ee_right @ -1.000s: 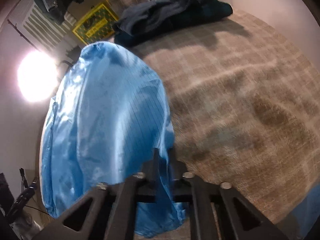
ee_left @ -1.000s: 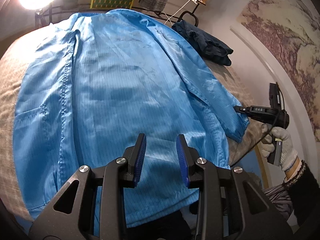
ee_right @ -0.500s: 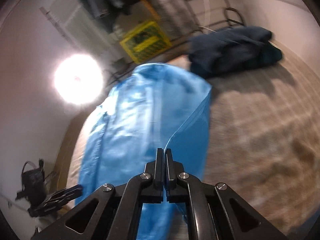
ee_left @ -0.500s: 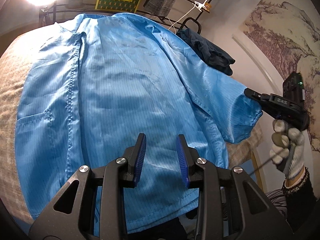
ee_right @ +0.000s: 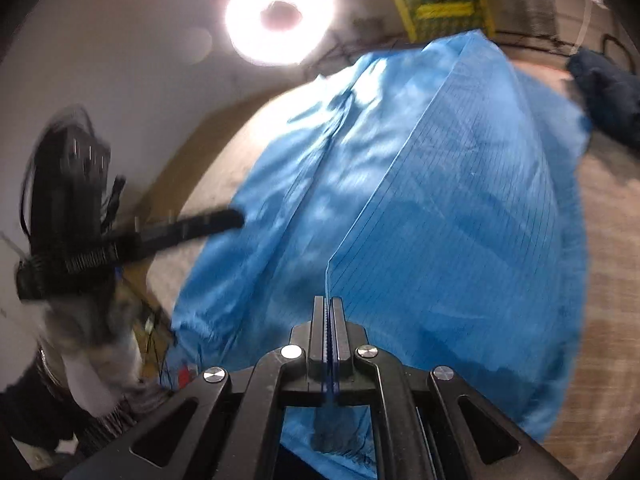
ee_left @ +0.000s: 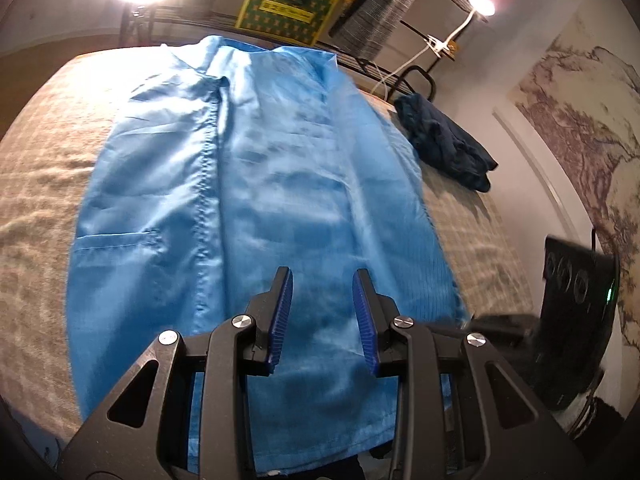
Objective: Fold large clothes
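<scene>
The bright blue striped work coat point(ee_left: 256, 208) lies spread on the grey-beige bed point(ee_left: 36, 184), long axis running away from the left hand-held gripper point(ee_left: 322, 312), whose jaws stand apart, empty, above its hem. Only the right wrist view shows the right hand-held gripper point(ee_right: 329, 312) clamped on a lifted fold.
</scene>
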{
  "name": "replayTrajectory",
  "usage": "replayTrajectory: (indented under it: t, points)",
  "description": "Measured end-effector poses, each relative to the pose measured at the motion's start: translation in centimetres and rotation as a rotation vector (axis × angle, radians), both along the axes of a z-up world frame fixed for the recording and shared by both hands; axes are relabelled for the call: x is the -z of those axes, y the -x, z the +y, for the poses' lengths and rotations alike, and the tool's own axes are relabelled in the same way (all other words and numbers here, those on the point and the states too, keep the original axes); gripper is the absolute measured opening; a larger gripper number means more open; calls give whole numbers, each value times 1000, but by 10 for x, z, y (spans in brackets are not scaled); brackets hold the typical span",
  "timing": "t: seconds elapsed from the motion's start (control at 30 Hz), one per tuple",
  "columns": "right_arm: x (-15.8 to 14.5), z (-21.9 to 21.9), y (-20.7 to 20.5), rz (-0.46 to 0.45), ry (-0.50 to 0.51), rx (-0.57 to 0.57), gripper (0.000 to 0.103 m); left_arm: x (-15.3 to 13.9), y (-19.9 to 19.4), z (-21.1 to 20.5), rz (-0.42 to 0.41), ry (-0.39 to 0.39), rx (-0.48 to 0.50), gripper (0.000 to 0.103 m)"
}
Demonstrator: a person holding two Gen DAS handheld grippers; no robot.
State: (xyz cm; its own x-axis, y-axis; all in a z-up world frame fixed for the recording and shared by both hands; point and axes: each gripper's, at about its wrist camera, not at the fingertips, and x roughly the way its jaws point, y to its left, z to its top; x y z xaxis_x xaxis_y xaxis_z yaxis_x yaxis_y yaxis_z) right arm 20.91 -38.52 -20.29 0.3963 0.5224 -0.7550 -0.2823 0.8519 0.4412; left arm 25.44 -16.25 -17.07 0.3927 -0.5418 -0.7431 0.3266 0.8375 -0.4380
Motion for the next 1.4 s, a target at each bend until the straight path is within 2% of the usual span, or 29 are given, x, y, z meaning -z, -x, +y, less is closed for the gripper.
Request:
replayTrajectory:
  t: [0.17,0.27,0.33,0.4,0.53,0.57,0.6,0.63,0.8,0.9,0.93,0.97,1.0,1.03,1.13,1.27,1.33,1.4]
  points:
    - [14,19,5,20,22,-51,0,8,-3,5,21,-5,-13,31]
    - [13,16,5,37,6,-72,14,13,-2,4,35,-6,-4,31]
    - [5,8,10,31,-44,-89,45,14,0,2,44,1,10,31]
    - [-5,-4,19,-2,-79,-94,50,15,4,-1,52,3,23,31]
    - [-18,-47,34,-36,-140,-10,58,24,10,-8,98,15,57,31]
    - [-15,-61,36,-25,-135,39,59,28,13,-11,110,14,66,35]
    - [-11,-71,37,-10,-129,77,60,33,16,-15,123,9,78,45]
    - [-5,-80,38,12,-127,110,60,38,19,-19,136,5,91,48]
    - [34,-104,45,154,-117,200,60,62,31,-32,240,31,148,49]
    - [46,-104,49,194,-122,202,60,73,35,-37,285,56,178,49]
    - [49,-103,49,204,-131,199,59,77,36,-40,299,62,190,47]
    - [53,-102,49,216,-155,193,57,80,37,-41,306,62,197,35]
    - [56,-101,49,227,-176,185,49,84,38,-43,320,54,206,17]
    - [58,-101,48,238,-192,181,28,88,39,-45,331,47,216,11]
    - [60,-100,49,237,-224,183,4,91,46,-46,332,42,234,4]
    - [43,-115,61,210,-272,211,0,82,62,-46,337,86,284,3]
    - [39,-121,69,209,-293,214,0,80,73,-50,308,56,310,3]
    - [40,-121,74,210,-232,207,0,85,80,-55,304,21,329,3]
